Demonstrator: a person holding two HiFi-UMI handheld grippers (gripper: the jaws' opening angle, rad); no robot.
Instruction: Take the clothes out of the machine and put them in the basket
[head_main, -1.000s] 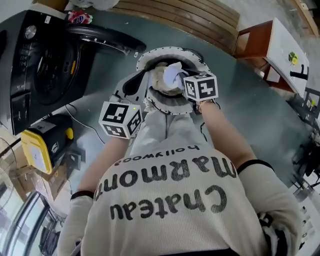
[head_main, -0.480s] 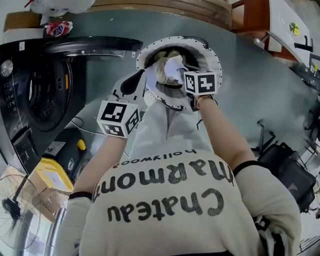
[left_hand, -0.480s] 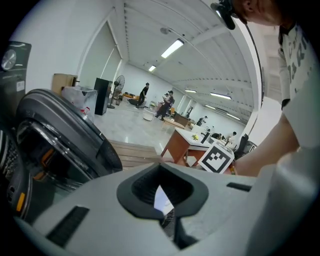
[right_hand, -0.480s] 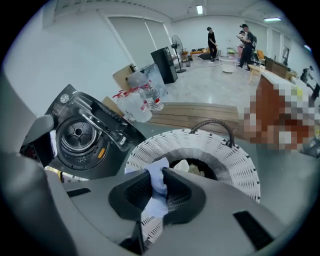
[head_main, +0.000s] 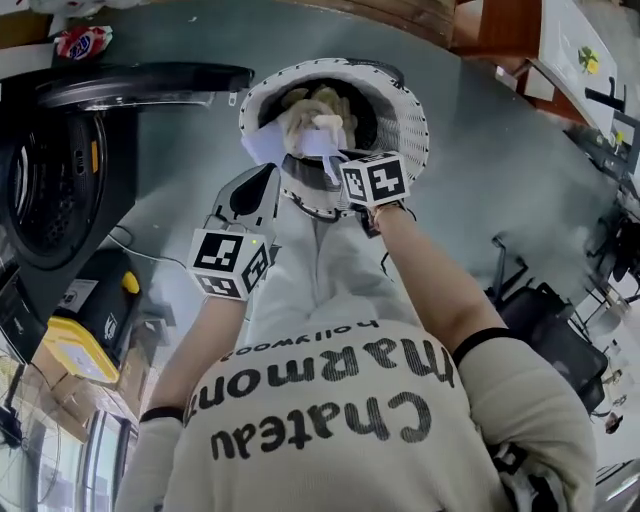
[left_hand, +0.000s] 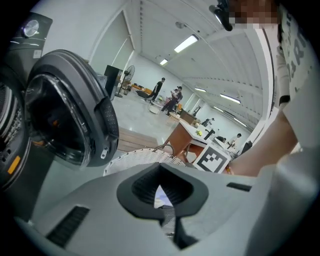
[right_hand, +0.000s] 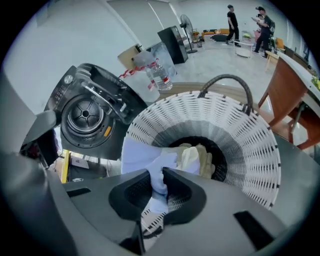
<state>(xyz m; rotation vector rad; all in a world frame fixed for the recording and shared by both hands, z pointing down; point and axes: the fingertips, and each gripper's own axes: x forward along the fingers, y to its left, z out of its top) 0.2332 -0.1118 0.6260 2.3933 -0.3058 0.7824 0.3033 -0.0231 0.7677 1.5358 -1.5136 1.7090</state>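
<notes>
A white woven basket (head_main: 405, 110) stands on the floor and holds a beige garment (head_main: 318, 103). A pale blue cloth (head_main: 262, 145) is stretched over the basket's near rim between both grippers. My right gripper (head_main: 335, 160) is shut on this cloth (right_hand: 150, 160) just above the basket (right_hand: 240, 145), with the beige garment (right_hand: 199, 157) beyond it. My left gripper (head_main: 258, 188) also looks shut, and a sliver of the pale cloth (left_hand: 160, 194) shows between its jaws. The black washing machine (head_main: 50, 190) stands at the left with its door (head_main: 140, 85) open.
A yellow case (head_main: 85, 335) lies on the floor at the lower left. At the right are a black bag (head_main: 560, 345) and a wooden desk (head_main: 500, 45). A plastic bottle (right_hand: 156, 74) stands on the machine. People stand far off in the hall.
Both grippers have sunk toward the basket with the pale blue cloth, which now spreads wider over the near rim. The machine has slid toward the left of the view.
</notes>
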